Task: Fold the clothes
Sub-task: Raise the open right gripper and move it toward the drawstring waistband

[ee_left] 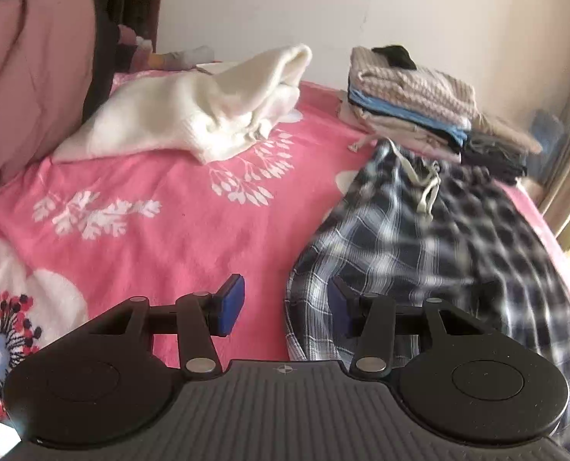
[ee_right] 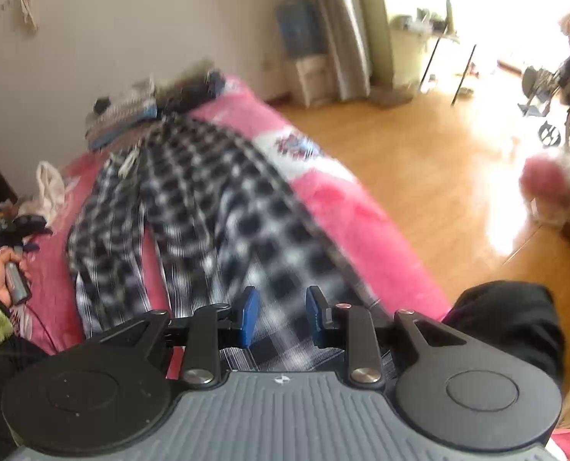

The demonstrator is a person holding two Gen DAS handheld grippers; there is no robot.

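The right gripper (ee_right: 279,317) is hovering with its fingers (ee_right: 250,317) spread and nothing between them, directly over the near end of the plaid pants (ee_right: 223,207). The cloth is passing under the gap, but the blur makes it hard to tell whether the pads are touching the fabric or hanging just above it.

The left gripper (ee_left: 285,307) is also spread and holding nothing. Its right finger (ee_left: 338,309) is sitting over the pants' (ee_left: 419,238) left edge, while its left finger (ee_left: 231,305) is over bare pink bed (ee_left: 169,211).

The pants are lying flat on the bed, legs side by side, with the long axis running from the near hems straight away to the drawstring waist (ee_left: 425,182) at the far end. So the right gripper is lined up on that axis at a leg end, and the left is coming in from the side edge; both are near, the right more squarely placed.

Farther off, a folded stack (ee_left: 408,103) is sitting just beyond the waist, and a white sweater (ee_left: 193,111) is lying crumpled to the far left.
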